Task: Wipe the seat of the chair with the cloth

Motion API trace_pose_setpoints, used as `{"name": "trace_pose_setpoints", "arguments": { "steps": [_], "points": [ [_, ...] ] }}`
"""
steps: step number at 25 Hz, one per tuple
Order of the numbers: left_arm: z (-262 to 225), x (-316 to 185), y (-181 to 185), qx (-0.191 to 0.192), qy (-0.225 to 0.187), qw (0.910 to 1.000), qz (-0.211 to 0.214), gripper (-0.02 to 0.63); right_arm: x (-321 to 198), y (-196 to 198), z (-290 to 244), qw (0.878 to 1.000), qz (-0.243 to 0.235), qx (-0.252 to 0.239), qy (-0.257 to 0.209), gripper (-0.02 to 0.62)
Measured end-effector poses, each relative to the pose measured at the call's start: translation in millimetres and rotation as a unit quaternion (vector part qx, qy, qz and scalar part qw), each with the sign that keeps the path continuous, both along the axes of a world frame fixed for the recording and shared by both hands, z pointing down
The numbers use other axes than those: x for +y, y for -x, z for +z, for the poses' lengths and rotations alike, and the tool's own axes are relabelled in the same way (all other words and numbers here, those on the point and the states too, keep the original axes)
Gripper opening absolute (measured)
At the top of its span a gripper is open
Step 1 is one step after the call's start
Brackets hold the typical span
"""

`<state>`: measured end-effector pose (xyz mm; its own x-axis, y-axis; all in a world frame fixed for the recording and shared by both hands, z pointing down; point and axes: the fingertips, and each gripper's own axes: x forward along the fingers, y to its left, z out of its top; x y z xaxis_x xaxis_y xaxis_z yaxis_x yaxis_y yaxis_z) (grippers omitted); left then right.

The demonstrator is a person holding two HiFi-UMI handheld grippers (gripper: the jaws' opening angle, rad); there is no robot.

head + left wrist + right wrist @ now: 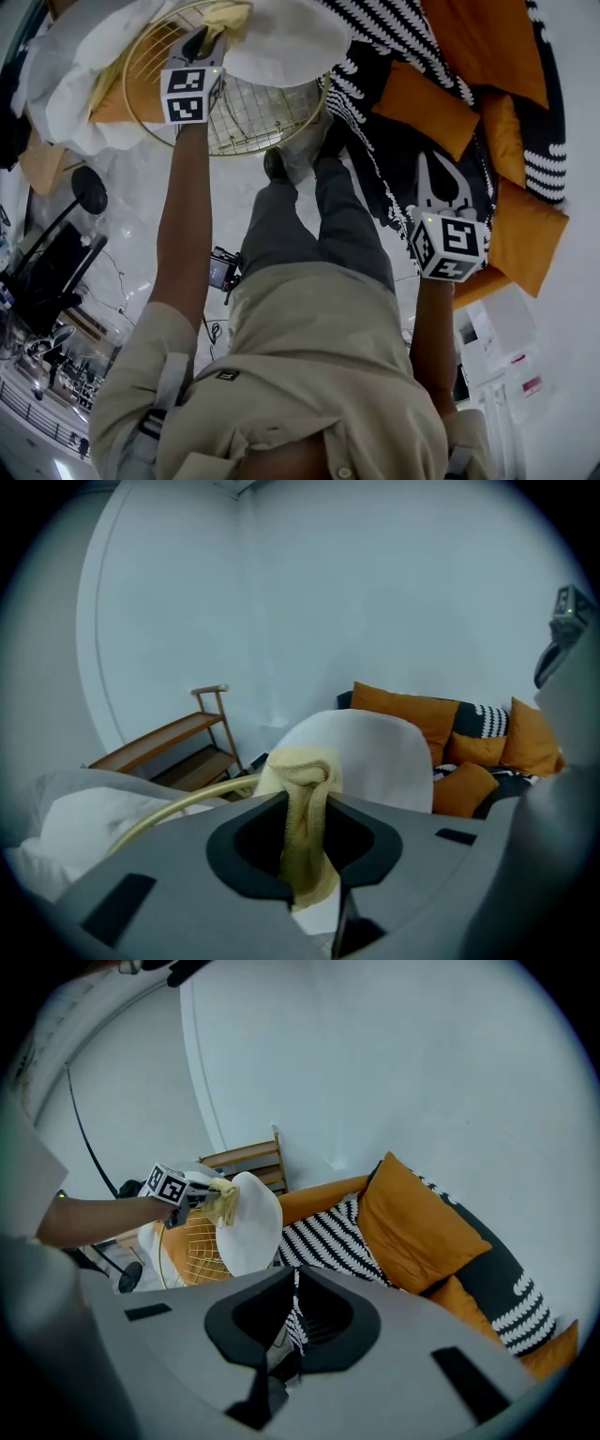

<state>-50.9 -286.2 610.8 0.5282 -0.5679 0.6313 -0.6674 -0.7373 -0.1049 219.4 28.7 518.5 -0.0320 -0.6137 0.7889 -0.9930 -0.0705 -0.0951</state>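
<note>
The left hand-held gripper (311, 860) is clamped on the yellow cloth (302, 794), bunched between its jaws just before the white chair seat (389, 757), probably for wiping, while the right hand-held gripper (279, 1361) hangs closed, empty, well apart.

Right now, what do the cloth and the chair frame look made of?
Cloth: pale yellow, soft knit or terry, judging by its ribbed, bunched folds; the fibre is unclear. Chair frame: probably thin metal wire with a gold finish, forming an open see-through grid inside a round rim.
</note>
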Motion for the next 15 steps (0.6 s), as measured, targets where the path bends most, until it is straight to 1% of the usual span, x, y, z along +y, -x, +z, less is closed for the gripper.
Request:
{"name": "trace_pose_setpoints", "arguments": {
  "steps": [2,4,5,7,9,10,11,15],
  "points": [
    [12.4,22.5,-34.1,0.002,0.011,0.9993,0.035,0.087,5.1,-2.2,2.2,1.0,0.004,0.0,0.003,0.028],
    [24.8,53.9,-80.0,0.014,0.03,0.9964,0.078,0.087,9.6,-4.9,3.1,1.0,0.008,0.0,0.005,0.028],
    [30.9,73.6,-105.6,0.021,0.042,0.9934,0.105,0.087,11.6,-6.3,3.1,1.0,0.01,0.0,0.005,0.028],
    [41.3,114.9,-153.5,0.03,0.064,0.9844,0.161,0.087,14.9,-9.1,2.9,1.0,0.014,0.002,0.006,0.028],
    [48.1,148.7,-186.9,0.033,0.076,0.9747,0.207,0.088,17.5,-11.3,3.2,1.0,0.017,0.003,0.007,0.028],
    [50.7,159.3,-196.1,0.031,0.079,0.9717,0.22,0.087,18.8,-12.5,3.6,1.0,0.018,0.003,0.007,0.028],
    [53.1,164.9,-200.3,0.03,0.082,0.9706,0.224,0.087,20.1,-13.9,4.1,1.0,0.019,0.004,0.007,0.028],
    [55.7,156.6,-191.5,0.03,0.085,0.9747,0.205,0.087,25.2,-18.2,7.3,1.0,0.023,0.003,0.01,0.028]
  ]
}}
